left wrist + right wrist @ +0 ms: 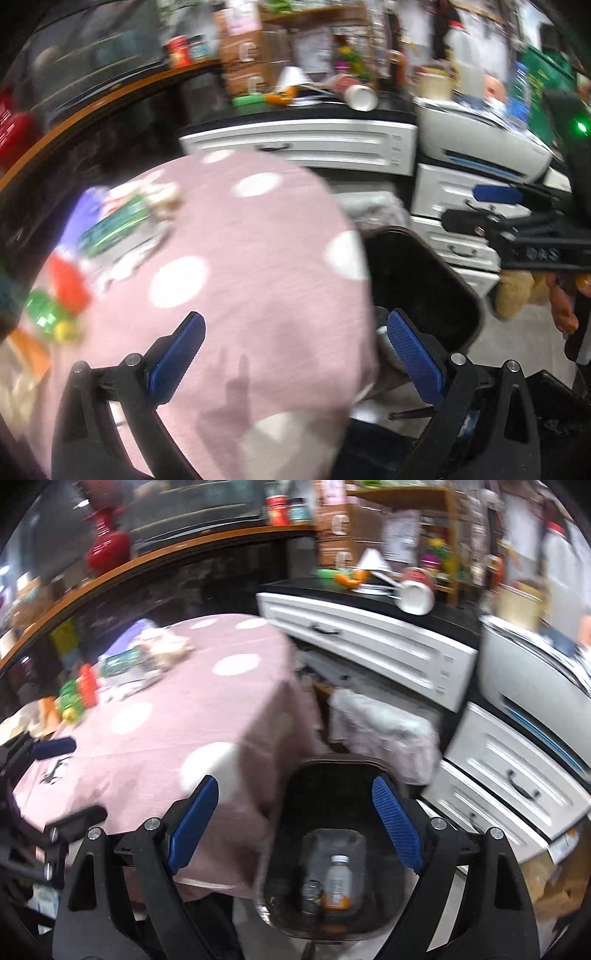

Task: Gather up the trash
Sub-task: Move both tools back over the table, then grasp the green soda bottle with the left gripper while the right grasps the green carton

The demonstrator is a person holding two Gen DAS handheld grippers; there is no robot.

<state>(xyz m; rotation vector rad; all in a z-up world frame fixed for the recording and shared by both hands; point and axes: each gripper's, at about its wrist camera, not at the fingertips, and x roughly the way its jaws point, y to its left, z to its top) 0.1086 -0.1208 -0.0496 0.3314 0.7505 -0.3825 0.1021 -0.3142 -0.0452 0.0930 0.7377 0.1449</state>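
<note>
A pink table point(258, 258) with white dots bears a blurred pile of wrappers point(118, 221) at its far left, with a red piece point(68, 284) and a green one point(48, 314) beside it. My left gripper point(295, 343) hangs open over the table's near edge, holding nothing. Beside the table stands a black bin point(332, 775) with a small bottle point(338, 882) and clear plastic in it. My right gripper point(295, 812) is open and empty above the bin's mouth. The same pile of wrappers point(129, 664) lies beyond it on the table point(166, 720). The right gripper point(480, 208) also shows at the right edge of the left wrist view.
White drawers point(369, 642) under a black top stand behind the bin, with a tipped paper cup point(415, 594) on top. More drawers point(517, 775) and a printer point(535, 672) are to the right. A pale cloth point(384, 731) hangs by the bin. A red vase point(105, 550) stands on the wooden ledge.
</note>
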